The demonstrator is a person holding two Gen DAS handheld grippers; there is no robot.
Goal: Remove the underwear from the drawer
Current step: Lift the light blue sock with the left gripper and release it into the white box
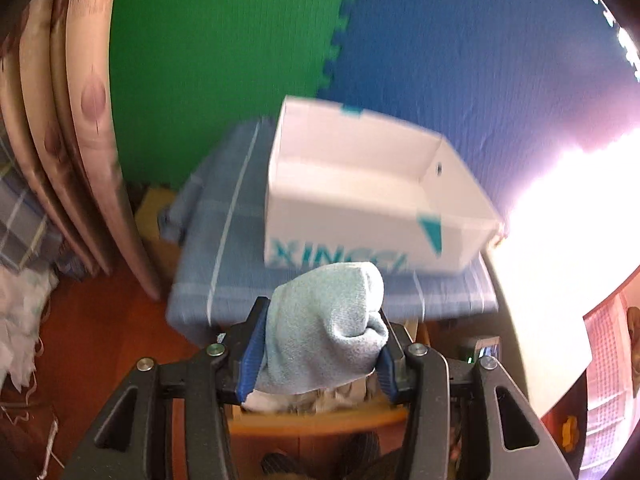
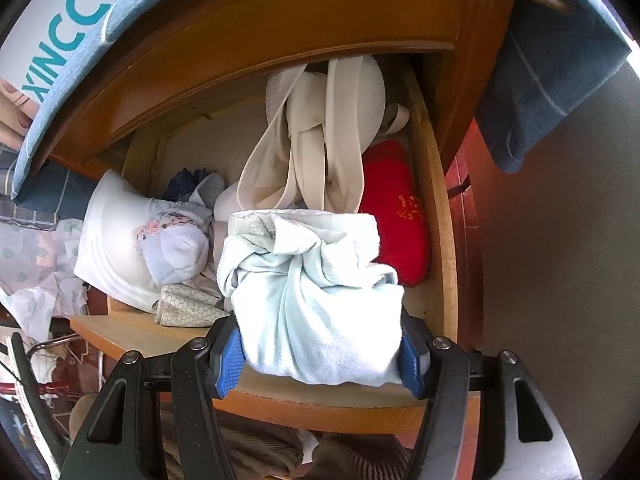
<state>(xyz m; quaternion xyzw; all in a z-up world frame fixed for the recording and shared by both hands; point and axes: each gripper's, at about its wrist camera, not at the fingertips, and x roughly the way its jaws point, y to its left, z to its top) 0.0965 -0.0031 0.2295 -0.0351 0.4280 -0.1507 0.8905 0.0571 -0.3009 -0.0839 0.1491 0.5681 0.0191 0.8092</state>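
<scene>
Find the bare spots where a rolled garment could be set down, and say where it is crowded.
Free: inside the white box, which looks empty, and the drawer floor at back left, beside the cream straps. Crowded: the drawer's front and right, around the red pouch.

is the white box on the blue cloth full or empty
Empty, as far as the picture shows. The left wrist view looks down into the open white box and only its bare white floor and walls show, though the frame is blurred.

We are seeing green [image 1: 224,60] and blue foam mats [image 1: 480,60] lining the wall, glare [image 1: 568,216] washing out the right side, patterned cushions [image 1: 72,120] leaning at left, reddish floor [image 1: 120,328] showing below, and a wooden cabinet [image 2: 248,40] standing under a blue cloth [image 1: 224,248].
</scene>
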